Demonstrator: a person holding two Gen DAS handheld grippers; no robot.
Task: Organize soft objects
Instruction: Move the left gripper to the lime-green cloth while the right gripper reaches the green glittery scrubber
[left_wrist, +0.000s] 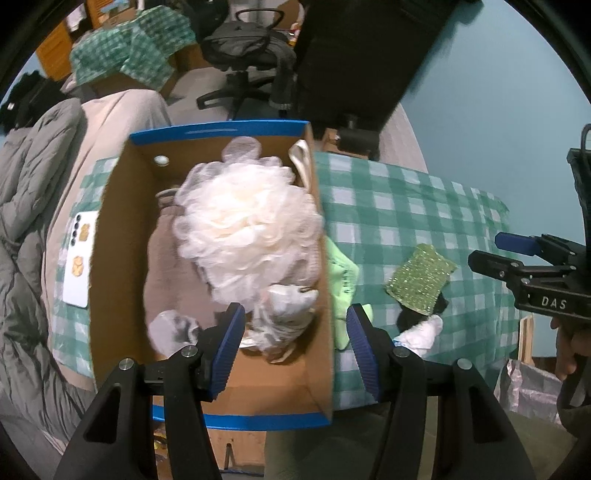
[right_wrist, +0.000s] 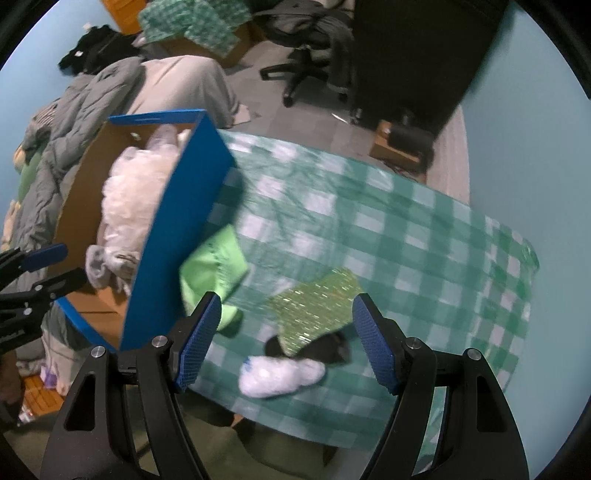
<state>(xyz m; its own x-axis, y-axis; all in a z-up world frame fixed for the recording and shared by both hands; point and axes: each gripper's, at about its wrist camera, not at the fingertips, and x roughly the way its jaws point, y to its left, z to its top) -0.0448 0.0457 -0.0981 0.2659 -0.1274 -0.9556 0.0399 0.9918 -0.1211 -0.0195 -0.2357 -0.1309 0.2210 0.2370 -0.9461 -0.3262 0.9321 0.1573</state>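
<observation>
You will find one legible marking: the letters "DAS", in pale capitals on the black body of the right gripper (left_wrist: 517, 247), seen at the right edge of the left wrist view. The light green cloth (left_wrist: 341, 273) beside the box carries dark print, too blurred for you to read.

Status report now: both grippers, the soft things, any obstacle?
Left gripper and right gripper: jaws open, empty. White loofah in box; green cloth, glitter sponge, white bundle on table. Nothing blocking.
</observation>
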